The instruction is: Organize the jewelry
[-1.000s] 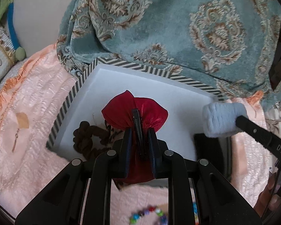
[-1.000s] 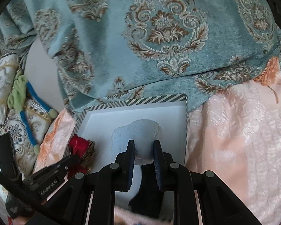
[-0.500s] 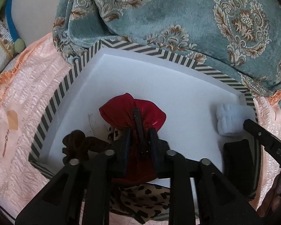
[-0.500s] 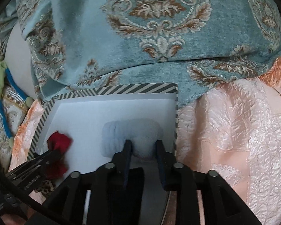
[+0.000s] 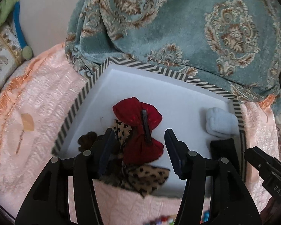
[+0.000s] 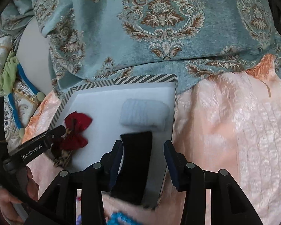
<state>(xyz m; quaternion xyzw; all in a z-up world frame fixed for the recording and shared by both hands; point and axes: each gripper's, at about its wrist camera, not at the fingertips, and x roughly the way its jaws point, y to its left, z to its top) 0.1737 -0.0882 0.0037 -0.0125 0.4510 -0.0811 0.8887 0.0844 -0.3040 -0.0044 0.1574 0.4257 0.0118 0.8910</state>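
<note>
A white box with a striped rim (image 5: 194,79) (image 6: 146,78) lies on a pink bedspread. In it lie a red bow hair clip (image 5: 140,129) (image 6: 75,131), a leopard-print bow (image 5: 146,176), a brown scrunchie (image 5: 87,140), a pale blue scrunchie (image 5: 220,122) (image 6: 144,112) and a black band (image 5: 224,153) (image 6: 134,165). My left gripper (image 5: 139,150) is open, its jaws either side of the red bow. My right gripper (image 6: 143,159) is open over the black band, the blue scrunchie just beyond it.
A teal patterned blanket (image 5: 178,28) (image 6: 159,28) is bunched behind the box. Pillows and a blue and green cord (image 6: 15,82) lie at the left. Coloured beads (image 6: 119,218) show at the bottom edge. The pink bedspread (image 6: 234,131) stretches to the right.
Both grippers have opened and pulled back. The left let go of the red bow, the right let go of the blue scrunchie; both items now rest in the box.
</note>
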